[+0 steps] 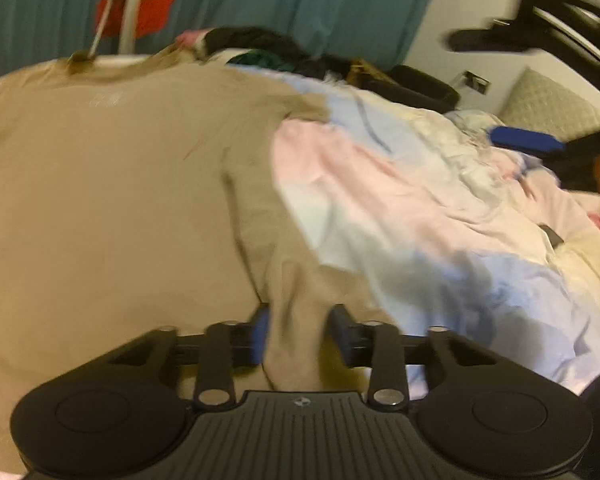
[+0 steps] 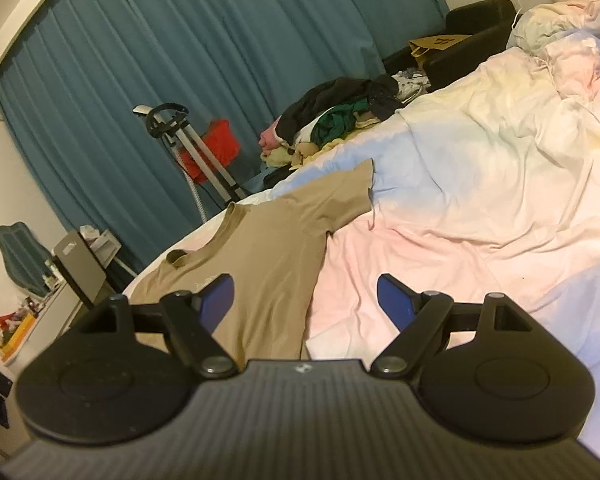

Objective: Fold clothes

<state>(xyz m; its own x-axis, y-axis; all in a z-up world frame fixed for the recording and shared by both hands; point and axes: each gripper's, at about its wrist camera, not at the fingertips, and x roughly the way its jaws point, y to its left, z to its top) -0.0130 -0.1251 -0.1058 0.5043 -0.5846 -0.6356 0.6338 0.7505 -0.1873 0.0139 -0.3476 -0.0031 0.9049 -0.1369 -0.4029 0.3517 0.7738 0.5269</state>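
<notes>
A tan T-shirt (image 1: 112, 184) lies spread on the bed, collar toward the far edge. My left gripper (image 1: 300, 330) sits low over its right edge, with a bunched fold of the tan fabric between its two blue pads; the jaws stand partly apart around the fold. The view is blurred. In the right wrist view the same T-shirt (image 2: 260, 252) lies flat with one sleeve stretched right. My right gripper (image 2: 305, 300) is open and empty, hovering above the shirt's lower right edge.
The pastel pink, blue and yellow duvet (image 2: 480, 208) covers the bed. A pile of dark and green clothes (image 2: 340, 116) lies at the far edge. A garment steamer stand (image 2: 180, 136) stands before teal curtains (image 2: 204, 40). A desk with a laptop (image 2: 80, 272) is left.
</notes>
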